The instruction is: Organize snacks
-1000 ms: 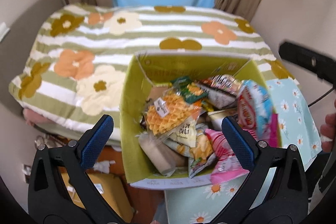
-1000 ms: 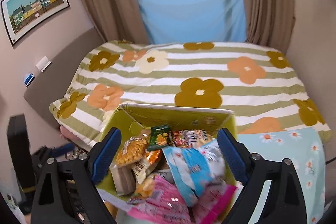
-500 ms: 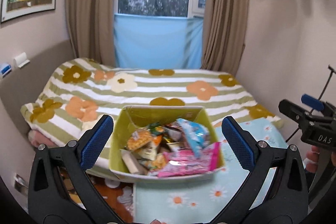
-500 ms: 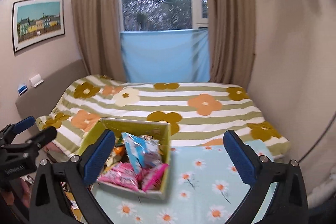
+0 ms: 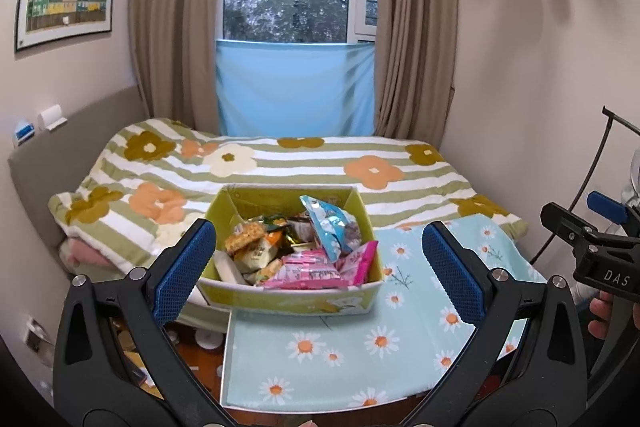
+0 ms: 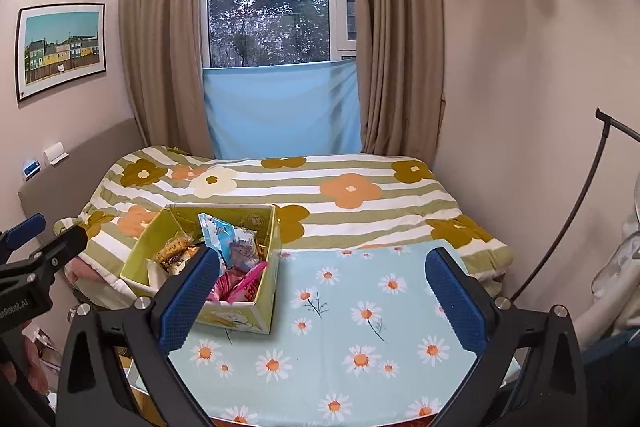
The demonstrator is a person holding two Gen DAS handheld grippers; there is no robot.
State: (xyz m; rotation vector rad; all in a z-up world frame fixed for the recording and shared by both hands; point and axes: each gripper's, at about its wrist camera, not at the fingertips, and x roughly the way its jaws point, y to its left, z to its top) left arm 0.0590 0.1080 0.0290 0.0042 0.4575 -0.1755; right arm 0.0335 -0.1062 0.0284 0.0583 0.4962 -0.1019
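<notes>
A: Where is everything sitting?

B: One daisy-print table is standing against one flower-striped bed, and one yellow-green box is resting at the table's far left corner, probably so the bare cloth stays free for sorting.

A: And the snacks?

B: They are lying heaped inside the box, too jumbled to count; one blue packet is sticking up and pink packets are lying in front.

A: The tongs?

B: Two. The left gripper and right gripper are both gaping wide, holding nothing, hanging back from the box.
</notes>
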